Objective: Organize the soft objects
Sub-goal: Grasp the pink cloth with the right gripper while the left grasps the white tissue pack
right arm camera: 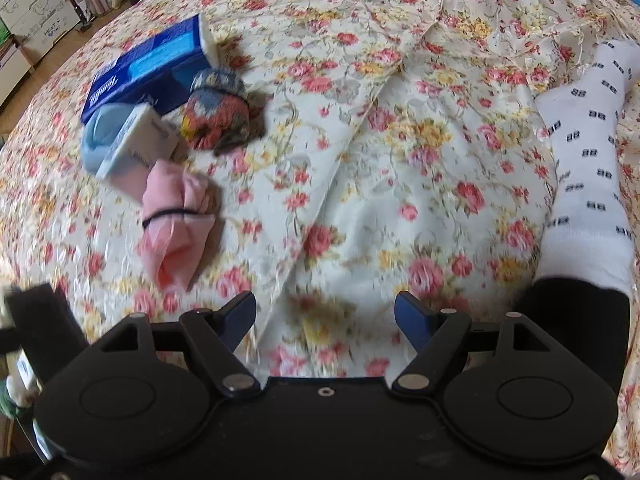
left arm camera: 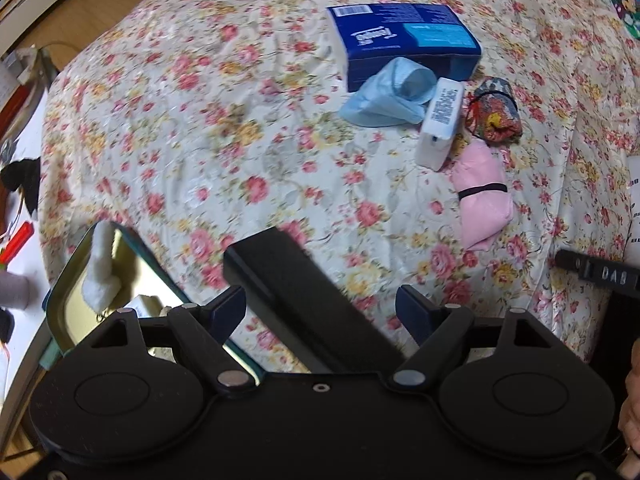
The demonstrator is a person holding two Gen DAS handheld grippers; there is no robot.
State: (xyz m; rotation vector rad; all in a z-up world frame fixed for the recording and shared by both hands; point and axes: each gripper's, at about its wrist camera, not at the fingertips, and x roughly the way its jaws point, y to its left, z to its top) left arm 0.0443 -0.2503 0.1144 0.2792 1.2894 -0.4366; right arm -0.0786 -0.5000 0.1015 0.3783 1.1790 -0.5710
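Pink bundle (right arm camera: 176,220) is sitting against the white pack (right arm camera: 140,140); you're hovering both hand-held grippers (left arm camera: 320,308) (right arm camera: 325,312) apart, empty, risking snagging both.

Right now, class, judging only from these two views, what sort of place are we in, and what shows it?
Probably a bedroom in a home: a floral quilted bedspread covers a soft bed, a person's socked foot rests on it, and a blue tissue pack lies among rolled cloth bundles.

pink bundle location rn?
In the left wrist view the pink bundle lies right of centre on the floral bedspread, just below the white packet.
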